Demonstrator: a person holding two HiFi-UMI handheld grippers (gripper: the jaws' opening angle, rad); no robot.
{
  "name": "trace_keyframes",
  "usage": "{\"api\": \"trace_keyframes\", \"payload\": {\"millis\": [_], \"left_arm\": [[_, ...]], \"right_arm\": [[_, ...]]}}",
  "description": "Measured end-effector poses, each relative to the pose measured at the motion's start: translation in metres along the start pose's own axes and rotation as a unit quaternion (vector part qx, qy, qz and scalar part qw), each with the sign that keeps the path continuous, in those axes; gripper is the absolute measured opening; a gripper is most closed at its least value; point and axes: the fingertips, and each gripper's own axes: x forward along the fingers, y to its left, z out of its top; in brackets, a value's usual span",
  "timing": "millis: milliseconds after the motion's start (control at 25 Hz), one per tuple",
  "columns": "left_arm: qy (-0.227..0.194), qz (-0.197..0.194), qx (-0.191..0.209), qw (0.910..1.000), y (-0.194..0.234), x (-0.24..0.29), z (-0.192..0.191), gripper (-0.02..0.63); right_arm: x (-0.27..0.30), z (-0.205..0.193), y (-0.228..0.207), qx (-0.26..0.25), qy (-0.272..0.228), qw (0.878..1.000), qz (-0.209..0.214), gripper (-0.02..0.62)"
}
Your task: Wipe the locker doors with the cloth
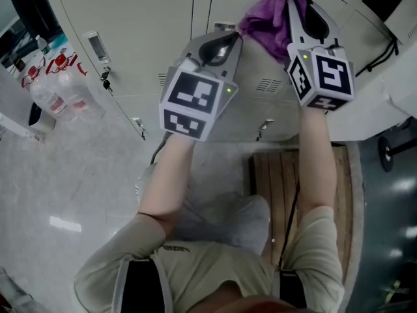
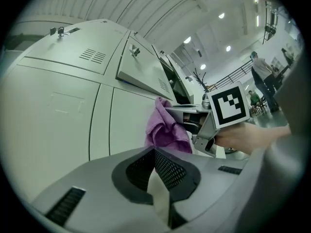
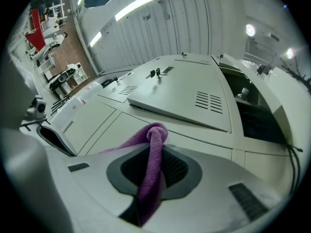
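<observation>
Your right claw (image 1: 293, 8) is pinching the bunched purple terry cloth (image 1: 267, 25), and in the right gripper view you can see the fabric running up between its two sides and flopping over the tip. That cloth sits at the top centre of the head view, up against the pale grey metal locker doors (image 1: 130, 25). Your left claw (image 1: 229, 42) is just to the cloth's left, pressed together on nothing, its tip close to the door face above the vent slots (image 1: 268, 85).

One left gripper (image 1: 234, 38), one right gripper (image 1: 296, 6), one purple cloth (image 1: 266, 26).
</observation>
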Motion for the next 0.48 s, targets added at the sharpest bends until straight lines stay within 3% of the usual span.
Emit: {"api": "trace_keyframes", "payload": {"millis": [480], "left_arm": [[0.003, -0.041, -0.012, 0.9991, -0.042, 0.034, -0.009, 0.002]], "right_arm": [[-0.03, -0.027, -0.07, -0.004, 0.028, 0.998, -0.062, 0.054]]}}
